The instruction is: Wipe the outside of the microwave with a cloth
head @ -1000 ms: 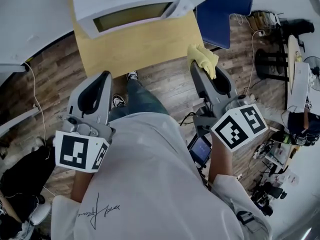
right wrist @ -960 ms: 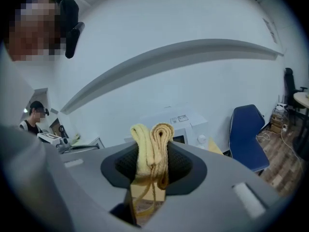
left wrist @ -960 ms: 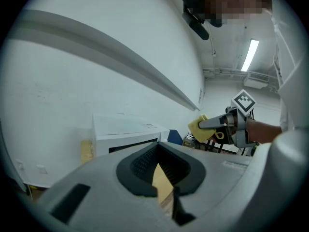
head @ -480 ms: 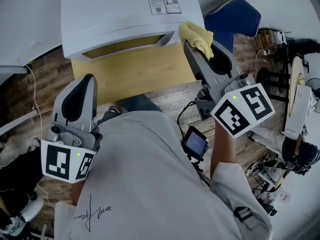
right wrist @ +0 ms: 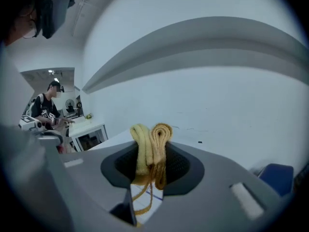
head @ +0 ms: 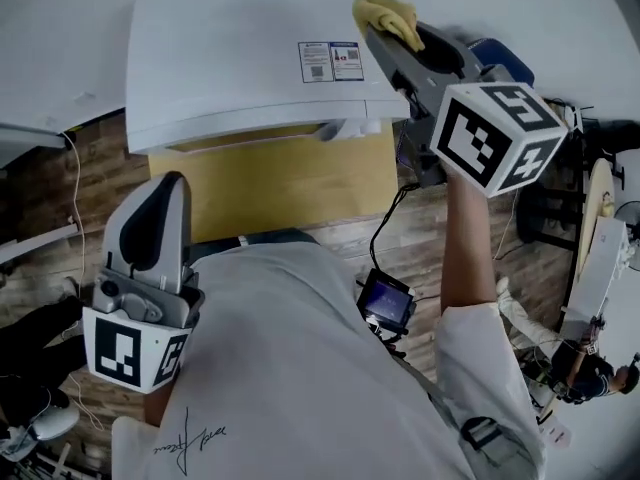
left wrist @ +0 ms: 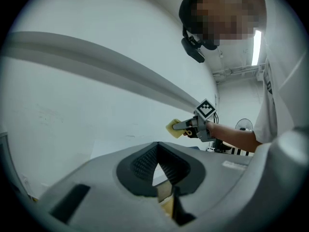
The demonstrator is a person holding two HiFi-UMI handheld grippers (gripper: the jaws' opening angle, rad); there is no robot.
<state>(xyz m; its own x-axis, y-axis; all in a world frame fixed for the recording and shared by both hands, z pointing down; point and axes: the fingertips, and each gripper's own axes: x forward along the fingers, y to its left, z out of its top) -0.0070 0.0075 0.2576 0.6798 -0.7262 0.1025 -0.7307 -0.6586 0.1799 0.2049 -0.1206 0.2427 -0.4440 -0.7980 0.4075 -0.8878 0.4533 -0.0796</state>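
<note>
**Cloth clamped in my right gripper at the microwave's far right corner**

My right gripper [head: 378, 30] is raised and reaches away from me, its jaws clenched on a folded yellow cloth [head: 388, 14]. In the right gripper view the cloth [right wrist: 152, 141] stands up between the jaws as two rolled folds. A few loose threads hang down below them.

From my head the cloth sits at the far right corner of the microwave [head: 240, 68], over its white top. I cannot tell whether it is pressing on the surface or only just above it. The microwave's top is plain white, with a small printed label [head: 330, 60] just left of my right gripper. The marker cube [head: 495, 133] of that gripper hangs off the microwave's right side, above the floor.

The microwave stands on a wooden table [head: 290, 178], and its near edge overhangs part of the tabletop as I see it. A blue chair [head: 505, 56] shows just past my right gripper, on the far right.

My left gripper [head: 172, 180] hangs low on the near left, well apart from the microwave, with its tip over the left edge of the table. In the left gripper view its jaws are closed tip to tip with nothing between them. That view also shows my right gripper with the yellow cloth against the white wall.

A small screen [head: 385, 303] hangs at my waist, below my right arm.
</note>
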